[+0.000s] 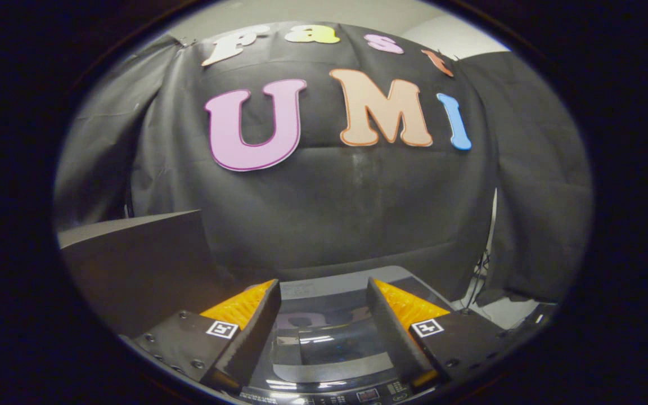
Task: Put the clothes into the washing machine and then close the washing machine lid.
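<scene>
Two fingers (256, 332) of tool (321, 332) spread apart, gripping nothing, poised above washing machine (324, 292). Glass lid (329, 349) lying flat, apparently shut. Clothes unseen, likely inside.

Black cloth wall (324, 208) behind; dark panel (133, 264) beside.

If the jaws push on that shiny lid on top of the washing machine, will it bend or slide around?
Probably not bend: the lid looks like a hard, flat glossy panel lying closed on the washing machine. Its mirror-like shine suggests it is slippery, so the open gripper, holding nothing above it, might skid. It likely swings on a hinge rather than sliding.
</scene>
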`<action>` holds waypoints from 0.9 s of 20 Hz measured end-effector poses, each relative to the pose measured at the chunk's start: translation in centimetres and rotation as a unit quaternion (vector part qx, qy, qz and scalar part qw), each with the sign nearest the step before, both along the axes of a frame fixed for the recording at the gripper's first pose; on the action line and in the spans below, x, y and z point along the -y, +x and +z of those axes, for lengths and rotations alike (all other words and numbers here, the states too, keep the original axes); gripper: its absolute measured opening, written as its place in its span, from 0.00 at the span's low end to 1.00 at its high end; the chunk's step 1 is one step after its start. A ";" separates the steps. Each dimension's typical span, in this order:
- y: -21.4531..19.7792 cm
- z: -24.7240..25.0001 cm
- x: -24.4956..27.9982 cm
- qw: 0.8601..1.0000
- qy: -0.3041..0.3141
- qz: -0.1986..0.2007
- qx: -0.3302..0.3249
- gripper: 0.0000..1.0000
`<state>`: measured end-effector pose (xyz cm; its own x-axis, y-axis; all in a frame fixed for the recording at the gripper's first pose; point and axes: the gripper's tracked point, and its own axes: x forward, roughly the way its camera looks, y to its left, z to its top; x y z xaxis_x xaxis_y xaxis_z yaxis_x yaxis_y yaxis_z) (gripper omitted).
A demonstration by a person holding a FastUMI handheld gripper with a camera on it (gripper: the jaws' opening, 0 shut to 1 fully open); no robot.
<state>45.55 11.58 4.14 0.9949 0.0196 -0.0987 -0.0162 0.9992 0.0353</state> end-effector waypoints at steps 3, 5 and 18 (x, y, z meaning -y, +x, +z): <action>-0.3 0.4 0.2 0.999 -0.031 0.017 0.007 0.96; -0.8 0.5 0.3 0.998 -0.047 0.025 0.016 0.96; -2.9 0.6 -1.0 0.996 -0.055 0.070 0.023 0.97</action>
